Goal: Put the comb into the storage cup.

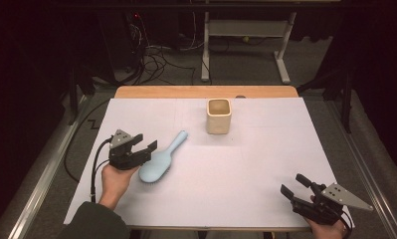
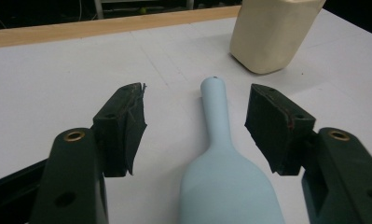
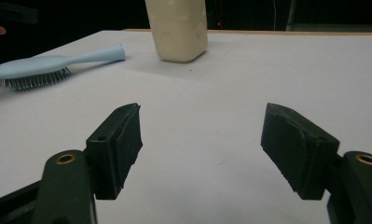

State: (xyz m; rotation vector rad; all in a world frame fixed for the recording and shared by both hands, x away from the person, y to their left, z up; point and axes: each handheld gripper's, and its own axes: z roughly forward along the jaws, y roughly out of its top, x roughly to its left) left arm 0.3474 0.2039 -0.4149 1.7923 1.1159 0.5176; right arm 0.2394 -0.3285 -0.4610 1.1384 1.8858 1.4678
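Left gripper (image 1: 147,148): near-left of the table, jaws apart, one on either side of the hairbrush, pads clear of it.
Hairbrush (image 1: 162,159): pale blue, bristles down on the white table cover (image 1: 265,164), left of centre; handle points far-right towards the cup.
Cup (image 1: 219,116): cream, square, upright, far centre, apart from the brush.
Right gripper (image 1: 294,186): near-right corner, jaws apart with nothing between, well away from the brush.
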